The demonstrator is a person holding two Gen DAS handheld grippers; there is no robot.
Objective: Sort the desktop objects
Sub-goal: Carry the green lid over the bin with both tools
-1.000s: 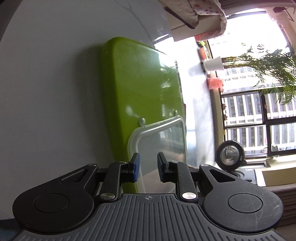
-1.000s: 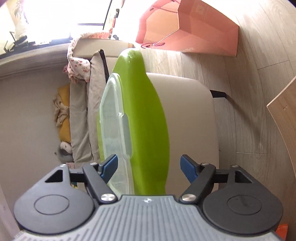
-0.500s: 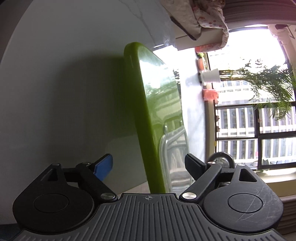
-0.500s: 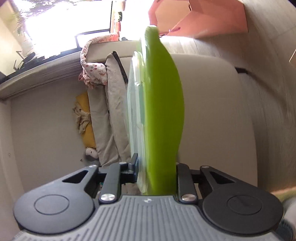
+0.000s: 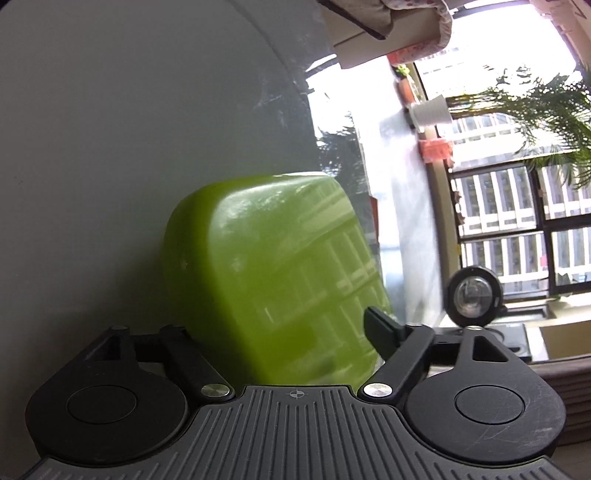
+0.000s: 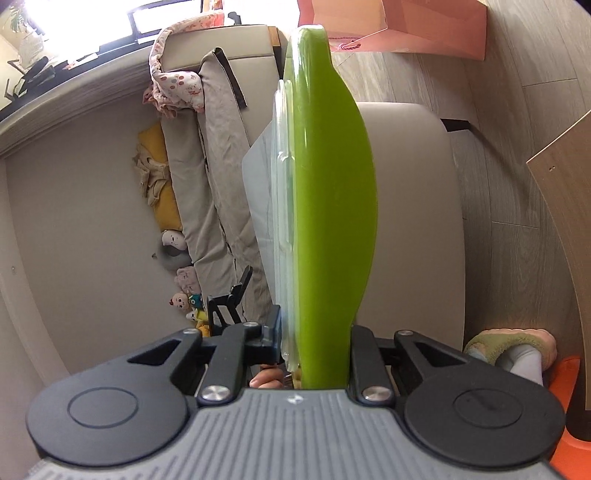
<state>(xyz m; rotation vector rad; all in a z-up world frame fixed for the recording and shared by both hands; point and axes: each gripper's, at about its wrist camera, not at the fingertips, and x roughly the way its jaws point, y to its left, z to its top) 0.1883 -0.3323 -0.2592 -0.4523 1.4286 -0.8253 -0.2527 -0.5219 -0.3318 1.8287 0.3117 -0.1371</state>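
A glossy green box (image 6: 332,206) with a clear plastic lid (image 6: 282,229) stands on edge in the right wrist view. My right gripper (image 6: 314,347) is shut on it, one finger on the lid side and one on the green side, and holds it in the air. In the left wrist view the green box (image 5: 280,280) fills the gap in front of my left gripper (image 5: 280,339). The left gripper is open, its fingers spread wide on either side of the box; the left fingertip is hidden behind the box.
A white table top (image 5: 110,147) lies behind the box in the left wrist view, with a window, plants and a round black lamp (image 5: 474,295) beyond. The right wrist view shows a sofa with cushions and toys (image 6: 184,221), a beige chair (image 6: 413,206) and a pink paper bag (image 6: 406,26).
My right gripper closed on the green box and lifted it. My left gripper opened and let go, and the box has turned its broad green face toward it.
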